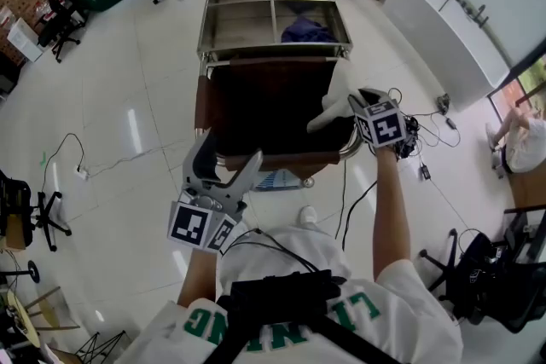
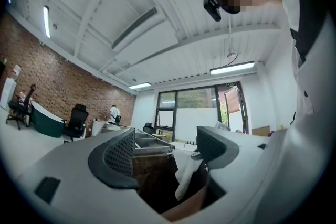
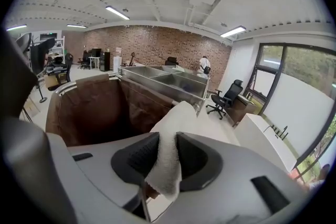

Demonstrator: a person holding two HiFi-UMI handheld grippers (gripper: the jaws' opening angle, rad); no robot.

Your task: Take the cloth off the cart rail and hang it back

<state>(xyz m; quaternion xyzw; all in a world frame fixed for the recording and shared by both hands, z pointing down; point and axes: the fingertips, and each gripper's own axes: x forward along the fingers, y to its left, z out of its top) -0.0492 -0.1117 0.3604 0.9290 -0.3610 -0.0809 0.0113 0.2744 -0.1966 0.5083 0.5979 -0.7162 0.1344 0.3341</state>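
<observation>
The right gripper (image 3: 164, 153) is clamping the white cloth (image 3: 176, 120) between its 2 jaws, with the cart bag (image 3: 94, 107) ahead-left of it. The left gripper (image 2: 163, 152) is gaping, with nothing between its jaws.

The white terry cloth (image 3: 176, 123) looks soft and matt, with a rough, nubby pile. The right gripper (image 3: 167, 153) that pinches it has a smooth, matt grey plastic body and dark, rubbery-looking pads moulded in a fine grid, and the left gripper (image 2: 165, 148) has the same matt grey shell and gridded dark pads. The cart's brown bag (image 1: 264, 111) is dull, slightly creased fabric, the silver trays (image 1: 269, 4) beyond it are bare metal with a soft brushed sheen, and the white floor (image 1: 128, 98) is smooth and glossy, reflecting streaks of light.
</observation>
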